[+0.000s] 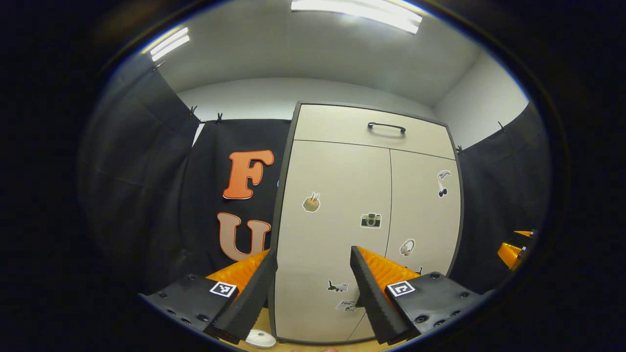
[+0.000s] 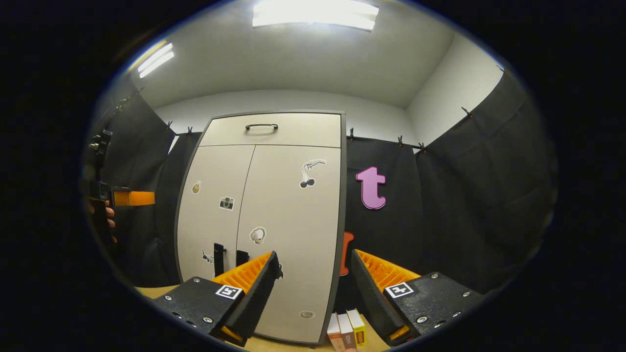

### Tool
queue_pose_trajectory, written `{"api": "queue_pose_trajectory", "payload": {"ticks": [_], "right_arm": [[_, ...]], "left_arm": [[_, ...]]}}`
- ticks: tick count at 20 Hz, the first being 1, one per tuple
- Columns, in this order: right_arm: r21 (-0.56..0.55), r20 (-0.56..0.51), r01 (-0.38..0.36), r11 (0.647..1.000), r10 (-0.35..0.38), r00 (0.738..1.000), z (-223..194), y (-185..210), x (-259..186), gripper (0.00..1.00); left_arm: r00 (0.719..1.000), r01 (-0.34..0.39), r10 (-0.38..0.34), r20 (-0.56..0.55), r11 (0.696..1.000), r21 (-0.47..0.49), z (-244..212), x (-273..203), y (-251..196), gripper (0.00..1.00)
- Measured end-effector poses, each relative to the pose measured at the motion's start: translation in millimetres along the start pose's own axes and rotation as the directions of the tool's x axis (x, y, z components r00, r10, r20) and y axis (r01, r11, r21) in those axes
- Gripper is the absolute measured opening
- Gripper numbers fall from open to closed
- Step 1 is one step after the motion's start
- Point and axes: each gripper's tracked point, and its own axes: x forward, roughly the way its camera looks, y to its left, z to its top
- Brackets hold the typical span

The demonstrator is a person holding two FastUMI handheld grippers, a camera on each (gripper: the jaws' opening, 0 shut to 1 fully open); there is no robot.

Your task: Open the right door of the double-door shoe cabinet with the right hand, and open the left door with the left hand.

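Both cabinet doors shut, grippers not yet at them.
Left gripper [image 1: 313, 288] and right gripper [image 2: 315, 288] gape wide, holding nothing, short of cabinet [image 2: 274, 220]. Risk: door handles [image 2: 218, 259] are slim, fingers may slip off.

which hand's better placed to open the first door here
Right, probably. The right gripper is open and its view looks at the right door, with two dark door handles near its fingers. Both doors are closed.

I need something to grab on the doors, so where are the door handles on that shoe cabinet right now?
In the right gripper view, two dark handles sit low on the shoe cabinet, either side of the seam between its doors, just above the right gripper.
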Motion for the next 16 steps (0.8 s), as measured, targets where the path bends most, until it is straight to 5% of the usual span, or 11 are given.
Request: {"api": "queue_pose_trajectory", "payload": {"ticks": [16], "right_arm": [[0.004, -0.102, -0.024, 1.000, 0.024, 0.995, -41, 60, 72, 0.90]], "left_arm": [[0.998, -0.067, 0.068, -0.008, 0.993, 0.094, -33, 2, 57, 0.96]]}}
